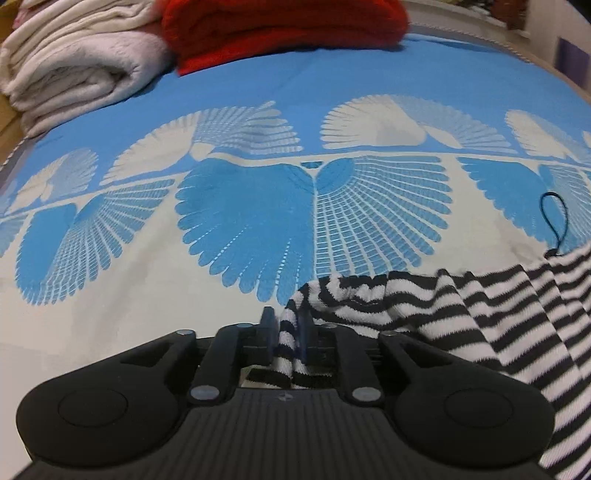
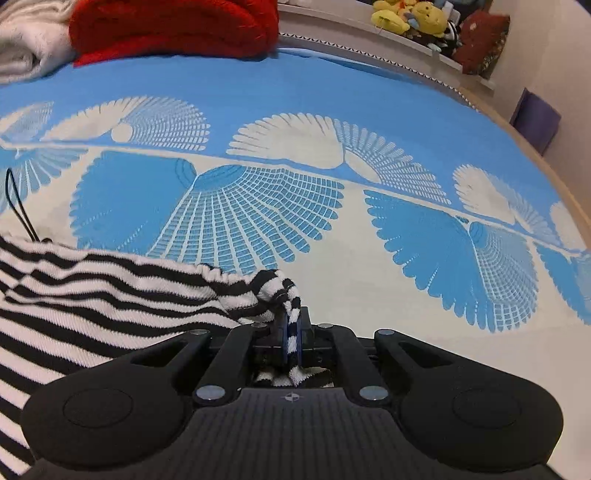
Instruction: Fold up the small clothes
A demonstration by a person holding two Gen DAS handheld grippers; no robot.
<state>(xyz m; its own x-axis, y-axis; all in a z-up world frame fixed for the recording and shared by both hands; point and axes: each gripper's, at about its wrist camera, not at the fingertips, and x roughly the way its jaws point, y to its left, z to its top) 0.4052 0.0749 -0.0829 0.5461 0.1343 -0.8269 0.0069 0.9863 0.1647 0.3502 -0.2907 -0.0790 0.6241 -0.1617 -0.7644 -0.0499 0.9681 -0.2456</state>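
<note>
Striped garment (image 1: 461, 314) (unlabelled), both grippers clamped

The right gripper (image 2: 291, 328) is pinching a bunched corner of a black-and-white striped garment (image 2: 110, 291) between its nearly closed fingers, with the cloth trailing off to the left over a blue and white bedspread (image 2: 369, 258) printed with fan shapes. A thin black cord loop (image 2: 16, 206) is sticking up from the garment's far edge. At the back, a red blanket (image 2: 173, 26) is lying beside a white one (image 2: 26, 48), and stuffed toys (image 2: 413, 16) are sitting on a ledge.
</note>
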